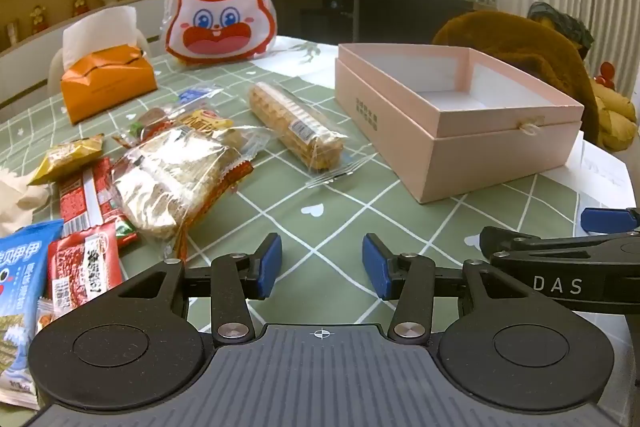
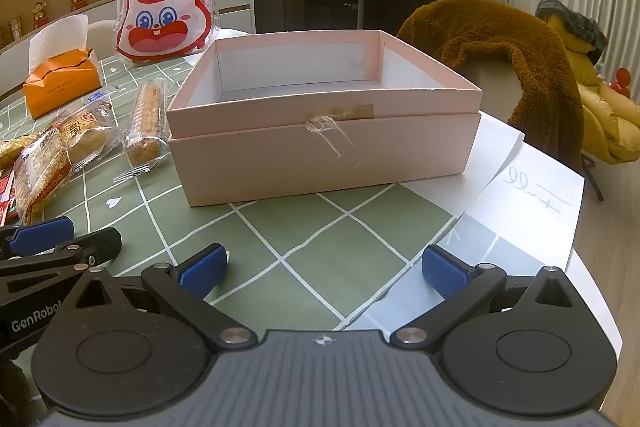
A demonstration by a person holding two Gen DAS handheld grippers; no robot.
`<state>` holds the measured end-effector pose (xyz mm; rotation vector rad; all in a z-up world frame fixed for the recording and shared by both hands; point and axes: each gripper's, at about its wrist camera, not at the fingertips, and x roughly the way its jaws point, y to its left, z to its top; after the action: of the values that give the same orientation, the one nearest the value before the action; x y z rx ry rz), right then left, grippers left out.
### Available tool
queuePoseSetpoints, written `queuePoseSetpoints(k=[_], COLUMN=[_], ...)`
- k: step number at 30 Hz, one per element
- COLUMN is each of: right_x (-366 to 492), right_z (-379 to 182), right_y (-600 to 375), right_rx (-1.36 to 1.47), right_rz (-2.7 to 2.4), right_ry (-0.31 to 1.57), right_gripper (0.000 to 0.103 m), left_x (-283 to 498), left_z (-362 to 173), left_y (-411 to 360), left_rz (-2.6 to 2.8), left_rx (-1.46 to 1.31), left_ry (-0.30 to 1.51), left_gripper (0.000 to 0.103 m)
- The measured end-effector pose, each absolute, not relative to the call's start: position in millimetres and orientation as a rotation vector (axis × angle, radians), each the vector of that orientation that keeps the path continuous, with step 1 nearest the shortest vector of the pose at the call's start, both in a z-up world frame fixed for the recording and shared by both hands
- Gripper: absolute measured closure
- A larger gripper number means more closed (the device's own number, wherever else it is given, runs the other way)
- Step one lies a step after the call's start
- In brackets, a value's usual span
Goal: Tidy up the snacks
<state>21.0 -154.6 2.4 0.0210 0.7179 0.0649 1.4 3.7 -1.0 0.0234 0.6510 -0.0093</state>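
An open pink box (image 1: 472, 147) (image 2: 320, 151) stands empty on the green checked tablecloth. Left of it lie several wrapped snacks: a long biscuit roll (image 1: 294, 125) (image 2: 148, 123), a clear bread pack (image 1: 176, 179) (image 2: 42, 171), a small bun pack (image 1: 208, 121) (image 2: 86, 135), red packets (image 1: 86, 197), a yellow packet (image 1: 66, 157) and a blue bag (image 1: 18, 291). My left gripper (image 1: 322, 267) is open and empty above the cloth, right of the snack pile. My right gripper (image 2: 324, 269) is open and empty, in front of the box.
An orange tissue box (image 1: 106, 85) (image 2: 60, 81) and a rabbit-face bag (image 1: 220, 13) (image 2: 164, 17) stand at the back of the table. White paper sheets (image 2: 520, 187) lie right of the box. A chair with a brown fleece (image 2: 500, 43) is behind the table.
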Motion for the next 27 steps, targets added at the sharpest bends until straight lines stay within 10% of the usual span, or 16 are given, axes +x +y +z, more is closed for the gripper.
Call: queuePoseSetpoints(k=[27], right_x=[21.2], right_z=[2.3], right_y=[-154.6], right_rx=[0.020], right_rz=[0.065], right_ry=[0.719], right_gripper=[0.000], left_x=[1.4], left_z=[-1.3], left_y=[4.6], left_rz=[-0.006], left_rx=[0.029], left_ry=[0.650], left_gripper=[0.051])
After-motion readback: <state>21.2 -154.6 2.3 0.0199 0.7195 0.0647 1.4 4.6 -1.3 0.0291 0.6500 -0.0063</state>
